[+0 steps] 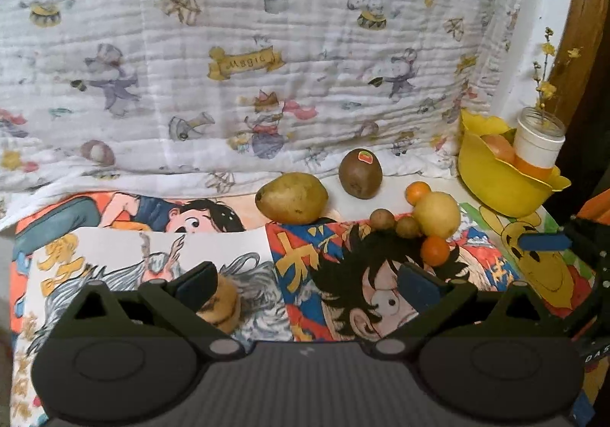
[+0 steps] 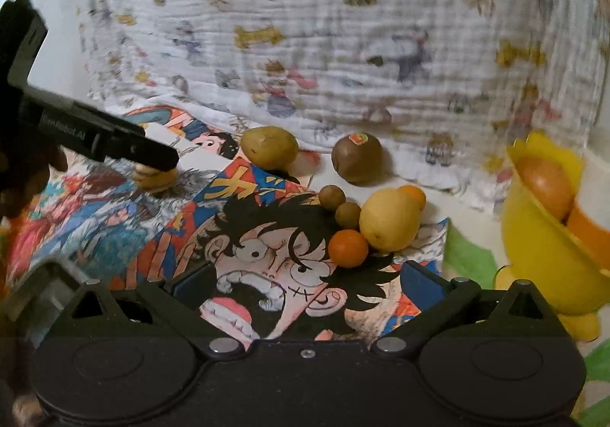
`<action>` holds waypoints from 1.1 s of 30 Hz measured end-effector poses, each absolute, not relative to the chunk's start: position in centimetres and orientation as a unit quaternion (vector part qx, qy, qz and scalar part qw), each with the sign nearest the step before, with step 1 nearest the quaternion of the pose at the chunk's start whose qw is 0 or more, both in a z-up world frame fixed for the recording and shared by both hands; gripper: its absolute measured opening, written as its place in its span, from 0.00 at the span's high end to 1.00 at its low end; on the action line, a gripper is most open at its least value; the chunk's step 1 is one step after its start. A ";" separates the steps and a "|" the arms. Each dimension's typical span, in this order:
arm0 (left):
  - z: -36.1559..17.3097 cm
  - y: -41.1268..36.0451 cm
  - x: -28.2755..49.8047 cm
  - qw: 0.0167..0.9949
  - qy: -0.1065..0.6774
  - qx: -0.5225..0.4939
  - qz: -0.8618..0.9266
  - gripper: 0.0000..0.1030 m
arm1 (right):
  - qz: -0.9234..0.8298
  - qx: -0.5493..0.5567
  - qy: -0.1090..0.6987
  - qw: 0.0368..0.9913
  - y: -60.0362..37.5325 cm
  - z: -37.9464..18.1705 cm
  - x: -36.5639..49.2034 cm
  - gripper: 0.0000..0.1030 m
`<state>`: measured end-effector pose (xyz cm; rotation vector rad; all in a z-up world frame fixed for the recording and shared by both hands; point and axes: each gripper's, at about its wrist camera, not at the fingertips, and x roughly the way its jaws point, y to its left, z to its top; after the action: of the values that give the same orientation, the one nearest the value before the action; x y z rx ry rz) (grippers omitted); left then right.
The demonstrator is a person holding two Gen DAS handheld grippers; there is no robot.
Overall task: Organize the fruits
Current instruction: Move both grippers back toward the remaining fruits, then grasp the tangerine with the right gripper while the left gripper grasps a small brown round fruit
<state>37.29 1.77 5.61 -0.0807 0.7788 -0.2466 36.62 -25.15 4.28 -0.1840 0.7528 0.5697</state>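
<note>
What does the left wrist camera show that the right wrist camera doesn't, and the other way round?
Only the left wrist view shows the glass jar with yellow flower sprigs behind the bowl, and the white cup in full. Only the right wrist view shows the left gripper from the side, over a brownish fruit. Both show the mango, kiwi, lemon, two oranges, two small brown fruits, and the yellow bowl holding an apple. Each view shows its own gripper's jaws open.

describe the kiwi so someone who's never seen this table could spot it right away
Start at the yellow bowl on the right, then look left along the hanging blanket's foot. The kiwi sits there, right of the mango. It alone is brown and carries a small sticker on top.
</note>
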 end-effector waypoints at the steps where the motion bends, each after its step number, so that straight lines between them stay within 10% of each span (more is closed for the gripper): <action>1: 5.4 1.7 37.7 0.916 0.379 -0.039 -0.122 0.01 | 0.271 -0.079 0.365 0.887 -25.1 4.0 37.1 0.01; 14: 4.0 -1.6 42.9 0.910 0.349 -0.011 -0.225 0.01 | 0.241 -0.071 0.390 0.886 -25.5 0.4 41.0 0.19; 22: 3.2 -5.7 44.4 0.889 0.304 0.192 -0.282 0.01 | 0.255 -0.123 0.373 0.884 -25.3 -0.3 41.0 0.33; 33: 0.8 -8.7 45.6 0.834 0.298 0.314 -0.343 0.24 | 0.263 -0.131 0.371 0.881 -25.1 -1.0 42.0 0.48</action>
<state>45.62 -8.66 0.78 0.6663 0.6306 -0.7258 41.96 -25.07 -1.04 -0.2735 0.7729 0.5474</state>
